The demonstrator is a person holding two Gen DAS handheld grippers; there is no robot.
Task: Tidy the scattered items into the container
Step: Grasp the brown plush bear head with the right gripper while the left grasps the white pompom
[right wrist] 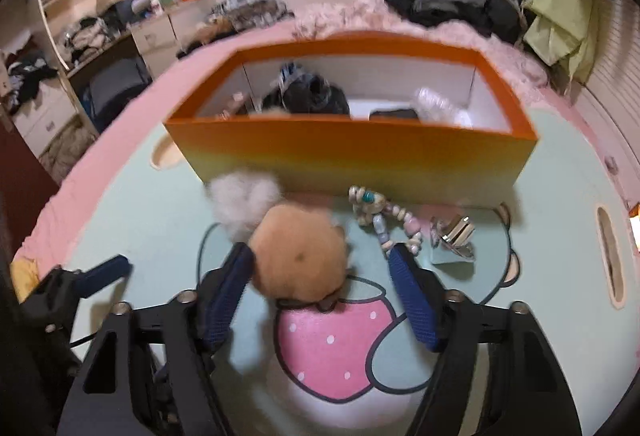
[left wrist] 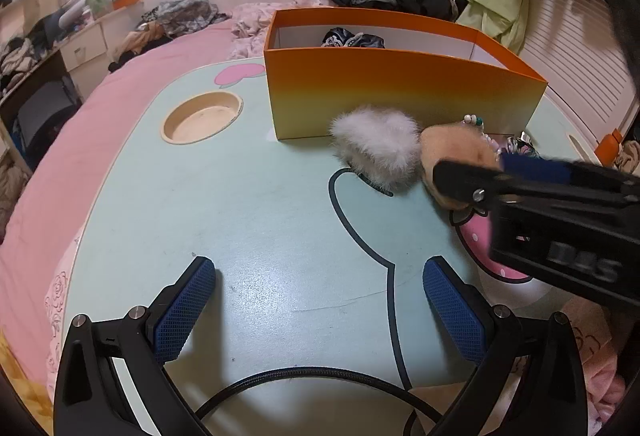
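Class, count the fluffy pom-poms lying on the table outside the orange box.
2: a white pom-pom against the box front, and a tan pom-pom touching it, nearer the camera. Others may be hidden inside the box.

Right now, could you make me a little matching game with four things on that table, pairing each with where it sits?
Things:
1. tan pom-pom
2. white fluffy ball
3. bead string
4. dark cloth bundle

Places:
A. inside the orange box
B. between the right hand-held gripper's fingers
C. right of the tan pom-pom, in front of the box
D. against the box front, left of the tan pom-pom

Pairs: 1-B, 2-D, 3-C, 4-A
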